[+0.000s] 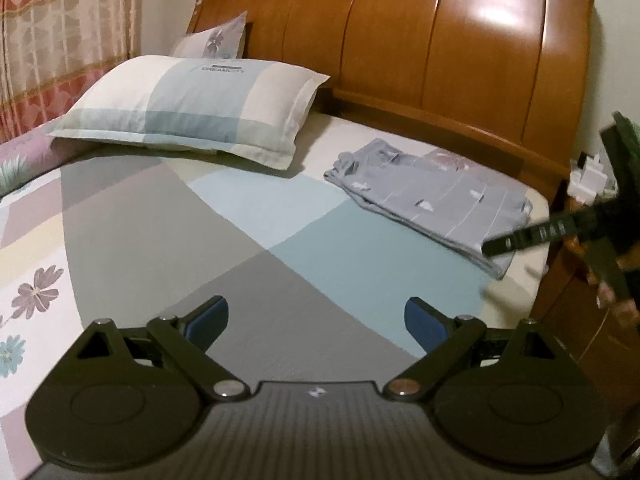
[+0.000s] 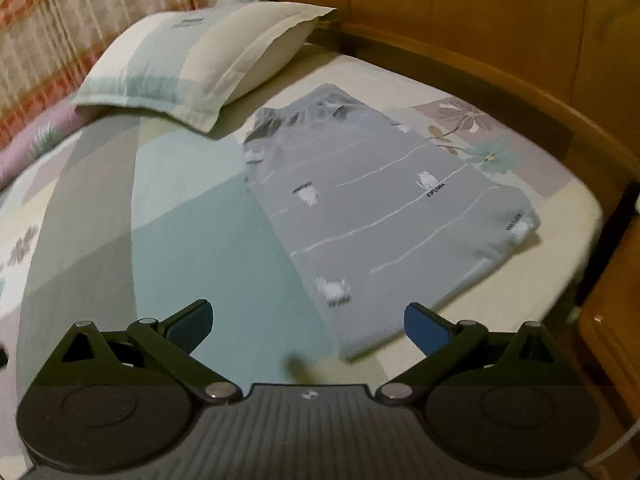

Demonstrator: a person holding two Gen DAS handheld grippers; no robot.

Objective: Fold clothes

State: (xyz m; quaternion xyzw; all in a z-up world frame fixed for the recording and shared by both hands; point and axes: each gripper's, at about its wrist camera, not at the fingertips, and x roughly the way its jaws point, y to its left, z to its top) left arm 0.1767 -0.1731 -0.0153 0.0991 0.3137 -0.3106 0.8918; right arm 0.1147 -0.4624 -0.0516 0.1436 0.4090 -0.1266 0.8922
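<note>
A grey garment (image 2: 384,216) printed with thin white lines and small white animals lies folded into a flat rectangle on the bed, near the headboard on the right side; the left wrist view shows the same garment (image 1: 436,196) further off. My right gripper (image 2: 308,326) hovers open just above the garment's near corner, nothing between its blue pads. My left gripper (image 1: 316,322) is open over the bare sheet, well to the left of the garment. The right gripper's black body (image 1: 560,232) shows at the right edge of the left wrist view, beside the garment's near end.
A patchwork pillow (image 1: 188,104) lies at the head of the bed, a floral pillow (image 1: 216,38) behind it. The wooden headboard (image 1: 400,40) rises at the back. The mattress edge (image 2: 576,240) drops off right of the garment, with a wooden nightstand (image 2: 608,320) beyond. A curtain (image 1: 60,40) hangs at left.
</note>
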